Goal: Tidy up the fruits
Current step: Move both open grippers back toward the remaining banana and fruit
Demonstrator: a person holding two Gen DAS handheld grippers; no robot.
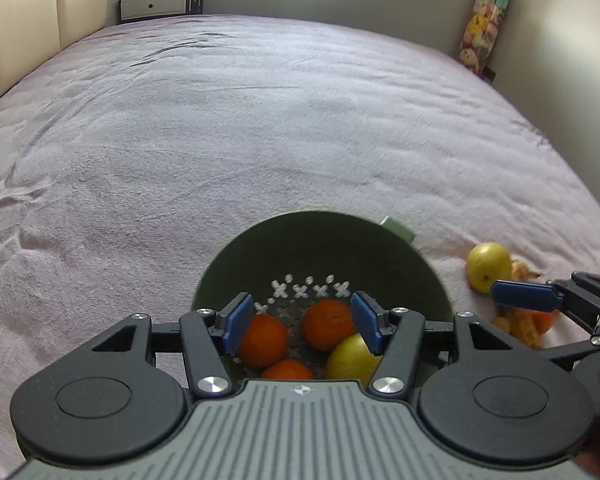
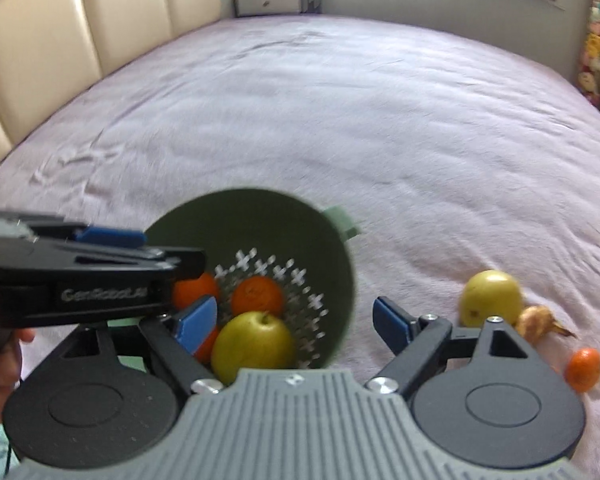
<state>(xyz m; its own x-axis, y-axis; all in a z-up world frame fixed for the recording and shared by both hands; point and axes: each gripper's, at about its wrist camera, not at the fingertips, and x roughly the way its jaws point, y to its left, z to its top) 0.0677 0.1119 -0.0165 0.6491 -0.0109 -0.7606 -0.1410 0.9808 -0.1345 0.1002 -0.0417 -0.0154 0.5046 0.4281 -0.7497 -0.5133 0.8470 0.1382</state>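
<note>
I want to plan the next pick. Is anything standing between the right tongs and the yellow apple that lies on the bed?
Nothing visible does. The right tongs are open and empty, and the yellow apple lies to their right on bare blanket, outside the green colander. A peel lies on the apple's far side.

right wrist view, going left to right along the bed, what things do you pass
left hand-held gripper → green colander → yellow apple on the bed → peel → small orange
</note>
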